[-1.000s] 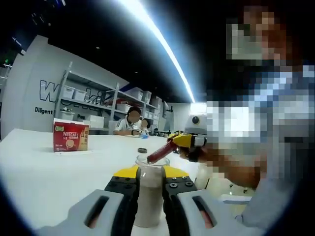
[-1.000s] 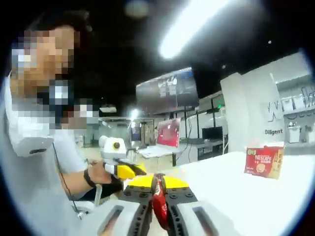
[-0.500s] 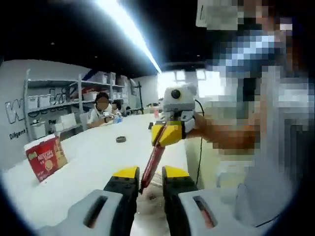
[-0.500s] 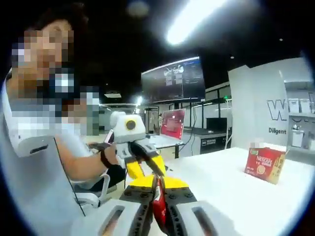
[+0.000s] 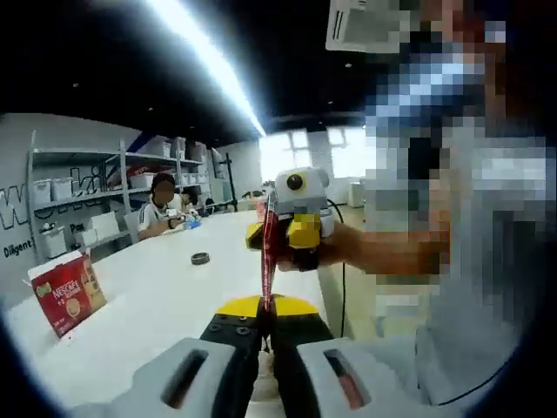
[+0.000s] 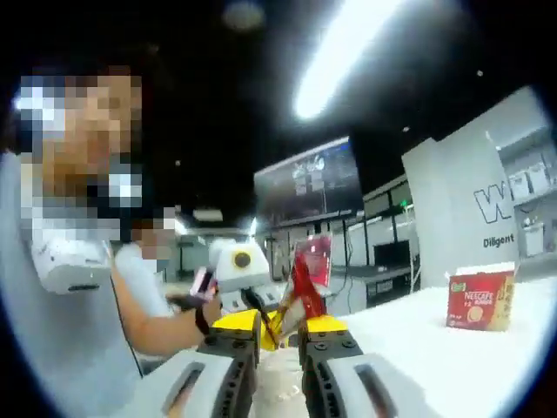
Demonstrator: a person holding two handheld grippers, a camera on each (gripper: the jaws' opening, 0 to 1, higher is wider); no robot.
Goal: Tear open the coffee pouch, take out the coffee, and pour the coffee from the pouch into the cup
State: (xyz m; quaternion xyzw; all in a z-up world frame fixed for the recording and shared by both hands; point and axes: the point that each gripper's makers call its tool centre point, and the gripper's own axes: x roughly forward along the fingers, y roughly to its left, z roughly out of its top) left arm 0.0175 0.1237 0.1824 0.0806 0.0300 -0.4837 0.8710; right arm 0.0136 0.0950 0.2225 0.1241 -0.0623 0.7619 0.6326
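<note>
You hold the coffee pouch [image 5: 269, 252] stretched between both tongs, up in the air over the near edge of the white bench [image 5: 165, 305]. Your left tongs [image 5: 266, 324] are pinched almost closed on its lower end, and your right tongs [image 5: 280, 242] clamp the upper end, so the thin red stick stands nearly upright. That two-ended hold looks set for tearing, since each side can pull against the other. In the right gripper view the pouch [image 6: 304, 287] slants up from the narrow right tongs [image 6: 278, 333], and a pale round shape below may be the cup. The red Nescafé box [image 5: 68, 292] and a small dark ring [image 5: 201, 258] sit well apart, farther along the bench.
</note>
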